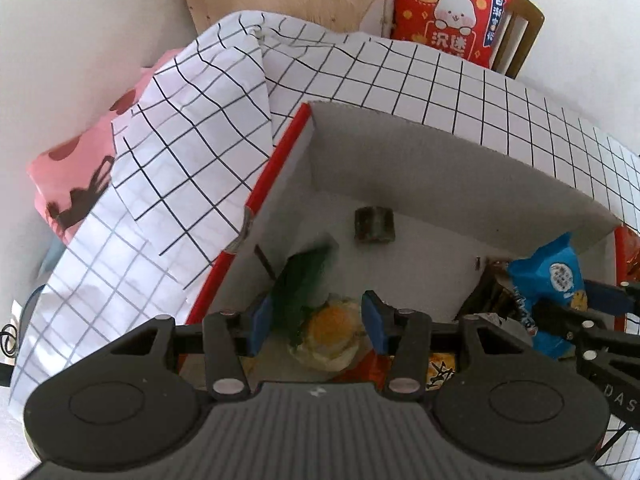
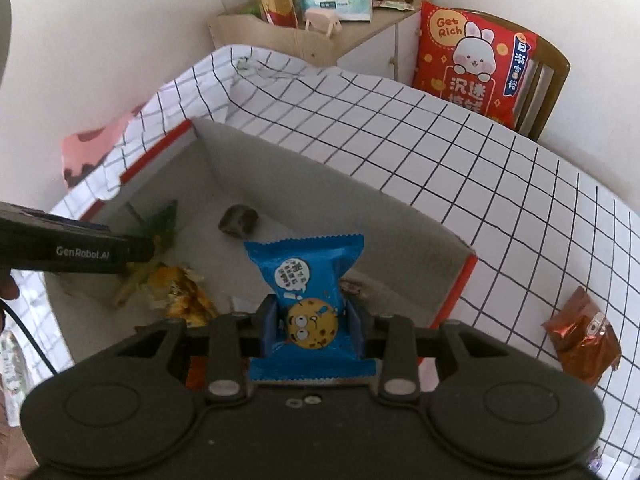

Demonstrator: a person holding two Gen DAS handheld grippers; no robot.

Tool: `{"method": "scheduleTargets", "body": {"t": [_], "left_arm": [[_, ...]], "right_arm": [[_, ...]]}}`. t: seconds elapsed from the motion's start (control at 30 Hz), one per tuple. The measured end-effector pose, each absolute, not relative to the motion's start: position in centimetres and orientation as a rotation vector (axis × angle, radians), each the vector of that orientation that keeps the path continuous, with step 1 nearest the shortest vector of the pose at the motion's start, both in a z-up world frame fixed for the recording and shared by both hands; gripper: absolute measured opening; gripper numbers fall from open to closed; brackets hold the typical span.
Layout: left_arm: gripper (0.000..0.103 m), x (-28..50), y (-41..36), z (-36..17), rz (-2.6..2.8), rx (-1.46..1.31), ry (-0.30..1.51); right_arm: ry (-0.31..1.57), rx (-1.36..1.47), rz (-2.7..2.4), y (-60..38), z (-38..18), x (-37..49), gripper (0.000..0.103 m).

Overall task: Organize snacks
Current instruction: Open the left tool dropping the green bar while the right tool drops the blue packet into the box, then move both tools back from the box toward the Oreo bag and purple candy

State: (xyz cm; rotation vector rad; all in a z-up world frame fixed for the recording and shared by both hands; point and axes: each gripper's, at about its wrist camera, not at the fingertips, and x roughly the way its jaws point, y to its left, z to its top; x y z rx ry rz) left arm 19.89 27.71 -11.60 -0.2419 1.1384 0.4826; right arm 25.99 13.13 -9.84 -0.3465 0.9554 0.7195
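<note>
Blue, crinkly and slippery, the foil cookie packet with a cartoon cookie face [image 2: 310, 304] is pinched low between the right gripper [image 2: 312, 326]'s fingers above the open grey cardboard box with red edges [image 2: 320, 184], so its tall free top could flop or slide out early. The left gripper [image 1: 318, 322] hovers released over a yellow-orange wrapped snack [image 1: 332, 332] inside that box. Both grippers crowd one corner and might collide, while an orange-brown foil pouch [image 2: 584, 338] lies out on the checked-cloth desk [image 2: 500, 184].

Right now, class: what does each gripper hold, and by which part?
The right gripper pinches the blue cookie packet by its lower middle. The left gripper holds nothing, open above the yellow snack.
</note>
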Motion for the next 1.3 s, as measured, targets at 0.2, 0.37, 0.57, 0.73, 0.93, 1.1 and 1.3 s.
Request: {"method": "scheduleTargets", "body": {"t": [0.2, 0.37, 0.57, 0.73, 0.93, 1.1, 1.3], "left_arm": [[0.048, 19.9, 27.5, -12.6, 0.475, -0.253, 1.161], [0.048, 19.5, 27.0, -12.9, 0.464, -0.255, 1.160], [0.048, 18.7, 26.0, -12.3, 0.441, -0.256, 1.141], [0.049, 17.8, 25.2, -11.4, 0.422, -0.267, 1.112], [0.054, 16.5, 24.4, -9.6, 0.411, -0.281, 1.057], [0.059, 15.4, 23.7, -8.0, 0.408, -0.297, 1.002], [0.067, 14.5, 22.3, -6.4, 0.392, -0.311, 0.948]], "right_arm": [[0.963, -0.389, 0.727, 13.7, -10.7, 25.9, 0.036], [0.966, -0.387, 0.728, 13.8, -10.7, 25.7, 0.039], [0.971, -0.374, 0.736, 13.3, -10.2, 25.1, 0.048], [0.957, -0.350, 0.746, 12.6, -9.2, 24.3, 0.056], [0.919, -0.323, 0.753, 11.4, -7.6, 23.4, 0.064], [0.898, -0.284, 0.757, 10.0, -6.3, 23.0, 0.070], [0.866, -0.236, 0.771, 8.1, -4.8, 22.0, 0.078]]}}
